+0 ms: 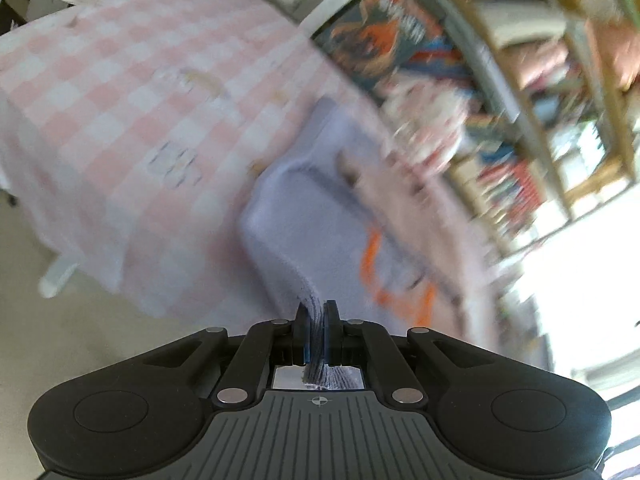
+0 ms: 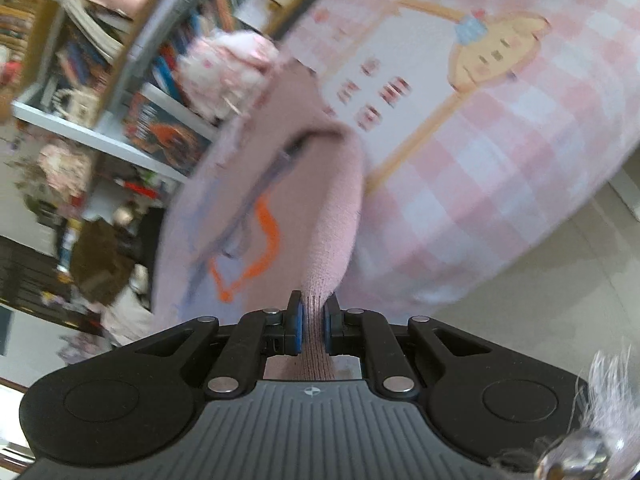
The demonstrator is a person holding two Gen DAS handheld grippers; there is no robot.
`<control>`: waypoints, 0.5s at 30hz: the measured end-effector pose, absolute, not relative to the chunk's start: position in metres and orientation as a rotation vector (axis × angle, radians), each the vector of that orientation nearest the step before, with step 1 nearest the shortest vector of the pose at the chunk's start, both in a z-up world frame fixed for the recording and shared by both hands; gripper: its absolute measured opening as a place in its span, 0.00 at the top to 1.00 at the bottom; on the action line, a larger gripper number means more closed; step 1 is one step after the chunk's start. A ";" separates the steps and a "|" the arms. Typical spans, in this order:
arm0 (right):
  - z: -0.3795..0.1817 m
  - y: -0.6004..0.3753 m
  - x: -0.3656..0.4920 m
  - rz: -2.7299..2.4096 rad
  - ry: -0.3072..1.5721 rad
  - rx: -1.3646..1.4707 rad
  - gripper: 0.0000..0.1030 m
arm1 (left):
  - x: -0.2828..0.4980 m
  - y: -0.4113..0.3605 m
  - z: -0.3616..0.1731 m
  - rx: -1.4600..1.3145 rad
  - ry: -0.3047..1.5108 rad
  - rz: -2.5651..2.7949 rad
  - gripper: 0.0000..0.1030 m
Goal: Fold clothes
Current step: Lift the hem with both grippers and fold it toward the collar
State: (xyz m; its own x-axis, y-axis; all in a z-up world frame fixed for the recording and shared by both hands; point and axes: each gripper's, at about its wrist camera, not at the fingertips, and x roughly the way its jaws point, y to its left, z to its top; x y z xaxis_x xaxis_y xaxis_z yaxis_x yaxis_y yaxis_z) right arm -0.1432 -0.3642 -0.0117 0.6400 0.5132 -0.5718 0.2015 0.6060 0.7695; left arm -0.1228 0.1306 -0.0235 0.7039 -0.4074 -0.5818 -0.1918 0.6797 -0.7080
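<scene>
Pink checked cloth [image 1: 120, 92] covers the table, with packed bookshelves [image 1: 520, 80] behind it, all pretty blurry. Left gripper [image 1: 317, 320] and right gripper [image 2: 314, 316] both angle downward, fingers pinched tight on a pale knit garment [image 1: 312, 216] stretched between them above the table edge.

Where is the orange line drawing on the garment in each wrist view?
Left wrist view: the orange drawing sits right of centre, above the left tool.
Right wrist view: the orange drawing sits left of centre, above the right tool.
Shared landmark: the pink checked tablecloth.
</scene>
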 end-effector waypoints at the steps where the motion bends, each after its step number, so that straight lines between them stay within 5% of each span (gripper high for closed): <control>1: -0.007 -0.366 -0.141 0.226 0.857 0.951 0.91 | -0.118 0.133 -0.018 -0.867 0.774 -0.148 0.96; 7: 0.011 -0.378 -0.112 0.308 0.680 1.242 0.91 | -0.080 0.139 0.012 -1.000 0.602 -0.201 0.96; 15: 0.039 -0.378 -0.046 0.313 0.579 1.251 0.91 | -0.011 0.147 0.020 -1.031 0.549 -0.203 0.96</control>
